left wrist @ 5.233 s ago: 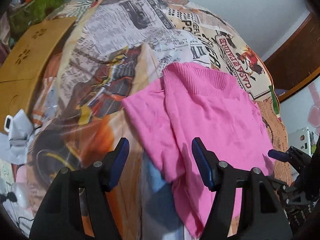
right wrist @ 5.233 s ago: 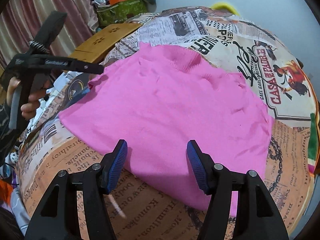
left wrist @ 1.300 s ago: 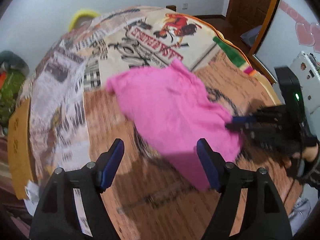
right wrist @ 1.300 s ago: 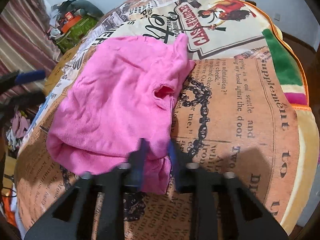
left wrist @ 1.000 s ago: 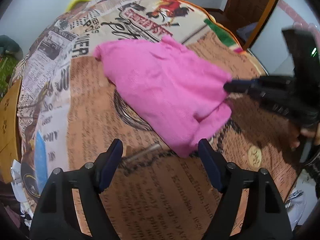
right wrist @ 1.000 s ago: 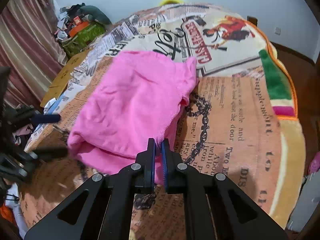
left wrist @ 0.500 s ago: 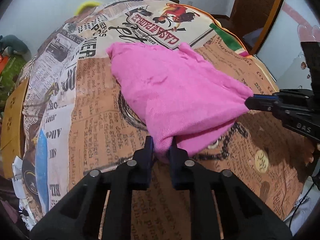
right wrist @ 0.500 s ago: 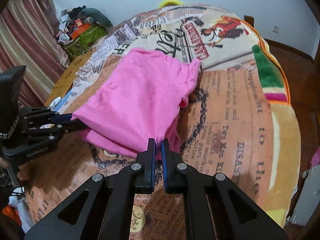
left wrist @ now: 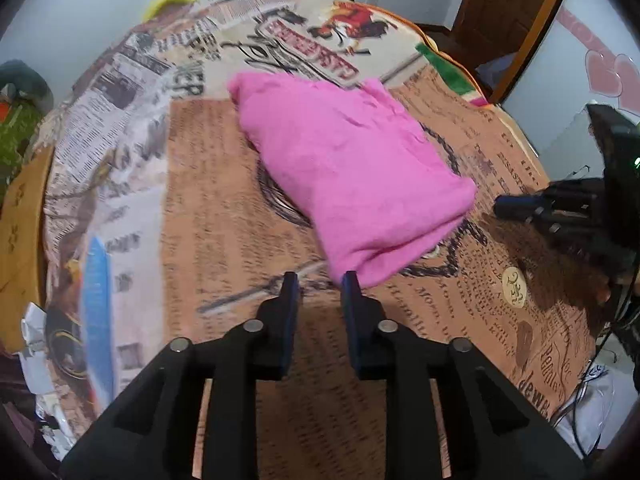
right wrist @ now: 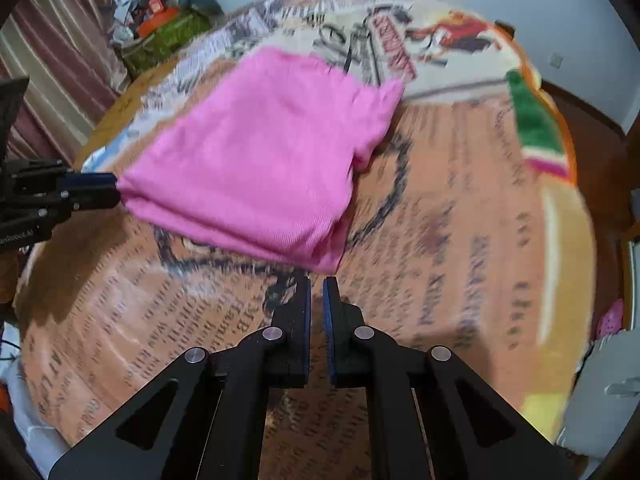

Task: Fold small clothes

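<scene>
The pink garment (left wrist: 352, 176) is laid folded mid-blanket (left wrist: 224, 208), below blurred rooster lettering. The left gripper (left wrist: 318, 286) is parted slightly, empty; the right gripper (right wrist: 317, 290) is nearly closed, empty.

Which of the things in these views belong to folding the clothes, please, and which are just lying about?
Part of the job:
- folded pink knit garment
- left claw, slightly open, holding nothing
- right claw, nearly shut, holding nothing

Just lying about:
- newspaper-print blanket underneath, the work surface
- tan wooden board
- green and orange clutter
</scene>
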### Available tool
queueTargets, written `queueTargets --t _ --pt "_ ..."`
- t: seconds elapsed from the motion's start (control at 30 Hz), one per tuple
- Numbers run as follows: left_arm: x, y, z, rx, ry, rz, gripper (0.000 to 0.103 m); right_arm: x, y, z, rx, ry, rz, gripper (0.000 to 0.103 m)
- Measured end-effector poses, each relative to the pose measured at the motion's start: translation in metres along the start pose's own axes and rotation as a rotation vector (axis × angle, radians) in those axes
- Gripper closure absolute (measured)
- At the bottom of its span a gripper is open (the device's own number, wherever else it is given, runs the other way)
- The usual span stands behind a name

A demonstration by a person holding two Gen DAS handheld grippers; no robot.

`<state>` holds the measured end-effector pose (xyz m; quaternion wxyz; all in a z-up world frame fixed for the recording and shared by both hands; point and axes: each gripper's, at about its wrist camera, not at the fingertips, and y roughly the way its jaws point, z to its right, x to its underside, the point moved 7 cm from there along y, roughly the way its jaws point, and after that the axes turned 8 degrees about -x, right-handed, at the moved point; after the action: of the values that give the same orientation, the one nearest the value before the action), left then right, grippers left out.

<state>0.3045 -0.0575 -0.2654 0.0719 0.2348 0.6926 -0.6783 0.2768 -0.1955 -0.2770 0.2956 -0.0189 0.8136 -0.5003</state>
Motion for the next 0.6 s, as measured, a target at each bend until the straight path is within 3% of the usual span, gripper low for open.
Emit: queueTargets --t 0.1,0.23,0.33,0.47,0.6 --pt "-0.018 -0.012 -0.014 -0.034 -0.015 0.061 0.059 -0.017 -0.015 -0.002 -0.009 0.005 0.06 0.091" --pt "-0.048 -0.008 -0.021 -0.056 -0.022 0.108 0.042 -0.044 -0.01 -0.016 -0.046 -0.005 0.111 0.061" --pt "-0.052 0.016 -0.016 -0.051 -0.013 0.07 0.039 -0.049 0.018 -0.026 -0.082 0.001 0.085 0.061" --pt "-0.028 0.048 -0.007 -0.003 -0.004 -0.035 0.039 -0.029 0.054 -0.027 -0.115 0.044 -0.003 0.061" --pt "-0.017 0.05 -0.009 0.016 -0.005 -0.064 0.034 -0.013 0.05 -0.026 -0.122 0.051 -0.015 0.061"
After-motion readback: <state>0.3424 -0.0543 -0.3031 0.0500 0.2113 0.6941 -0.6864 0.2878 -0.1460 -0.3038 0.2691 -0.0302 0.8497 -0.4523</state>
